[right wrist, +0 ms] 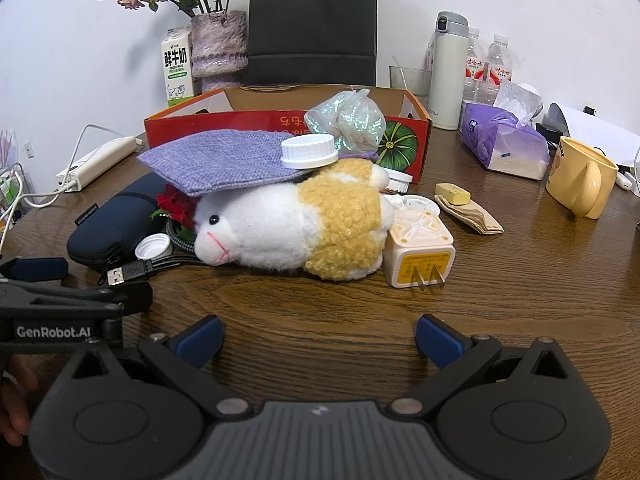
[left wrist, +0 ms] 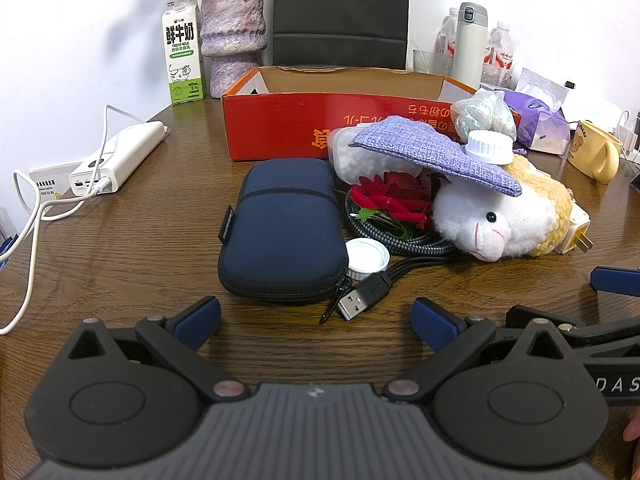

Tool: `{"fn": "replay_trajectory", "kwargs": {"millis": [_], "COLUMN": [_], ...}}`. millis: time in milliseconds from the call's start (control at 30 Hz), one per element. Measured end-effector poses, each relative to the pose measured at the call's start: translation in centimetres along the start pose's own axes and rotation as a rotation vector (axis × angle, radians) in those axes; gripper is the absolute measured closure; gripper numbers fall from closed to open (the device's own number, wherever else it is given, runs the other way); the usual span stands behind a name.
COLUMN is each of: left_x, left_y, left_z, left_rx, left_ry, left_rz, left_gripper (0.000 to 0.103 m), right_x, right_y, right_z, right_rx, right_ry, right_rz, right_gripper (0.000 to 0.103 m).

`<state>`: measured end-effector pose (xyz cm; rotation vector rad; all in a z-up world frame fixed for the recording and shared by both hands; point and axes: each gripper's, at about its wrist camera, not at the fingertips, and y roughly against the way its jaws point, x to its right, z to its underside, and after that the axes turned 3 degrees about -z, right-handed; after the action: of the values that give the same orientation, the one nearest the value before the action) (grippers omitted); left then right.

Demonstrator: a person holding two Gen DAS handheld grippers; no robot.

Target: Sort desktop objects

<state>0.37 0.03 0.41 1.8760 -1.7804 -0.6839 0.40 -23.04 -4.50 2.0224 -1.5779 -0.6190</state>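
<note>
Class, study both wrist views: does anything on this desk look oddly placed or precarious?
Yes. A white bottle cap sits on a purple fabric pouch, which is draped askew over the plush toy lying on its side. Another cap lies loose by the navy case.

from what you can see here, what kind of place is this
Probably a home or office desk used every day. On the wooden table stand a milk carton, a tissue pack and a yellow mug, with a power bank charging beside them.
</note>
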Motion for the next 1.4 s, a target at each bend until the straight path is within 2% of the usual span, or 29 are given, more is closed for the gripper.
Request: {"fn": "replay_trajectory", "kwargs": {"millis": [867,1033,1067,1100,1133,1200,1233,1300,1333,1400], "left_x": [0.0,-0.3,-0.6,-1.3,-2.4,-3.9,-4.3,-5.0,-5.1,-5.4], "left_y": [0.1,0.6,1.2,2.0,3.1,4.2,4.1,2.7,1.3,-0.9], "left_z": [-0.8,-0.9,-0.8,-0.8,-0.9,-1.7,-2.5,-4.3,-5.4,-7.1], "left_rx": [0.003,-0.008,-0.006,0.025,0.086,0.171,0.188,0.191,0.159,0.128], "left_ry": [-0.016,-0.05,-0.061,-0.035,0.027,0.109,0.114,0.109,0.111,0.133], "left_rz": [0.0,0.044,0.084,0.113,0.119,0.12,0.115,0.074,0.043,0.05], "left_gripper": [0.0,0.0,0.0,0.0,0.0,0.0,0.0,0.0,0.0,0.0], "right_x": [0.0,-0.6,-0.6,-0.4,-0.2,0.6,0.9,1.4,1.7,2.4], "right_y": [-0.3,-0.2,0.1,0.5,1.2,2.9,3.6,4.4,4.2,2.8], "right_z": [0.5,1.1,1.2,1.3,1.2,0.9,0.5,-1.1,-1.9,-4.1], "right_rx": [-0.002,-0.005,-0.002,0.008,0.023,0.093,0.134,0.214,0.221,0.251], "right_ry": [0.005,0.037,0.047,0.048,0.044,0.04,0.038,0.047,0.044,0.035], "right_rz": [-0.003,-0.048,-0.064,-0.086,-0.115,-0.178,-0.182,-0.151,-0.136,-0.131], "right_gripper": [0.0,0.001,0.009,0.022,0.026,0.027,0.027,0.03,0.03,0.031]}}
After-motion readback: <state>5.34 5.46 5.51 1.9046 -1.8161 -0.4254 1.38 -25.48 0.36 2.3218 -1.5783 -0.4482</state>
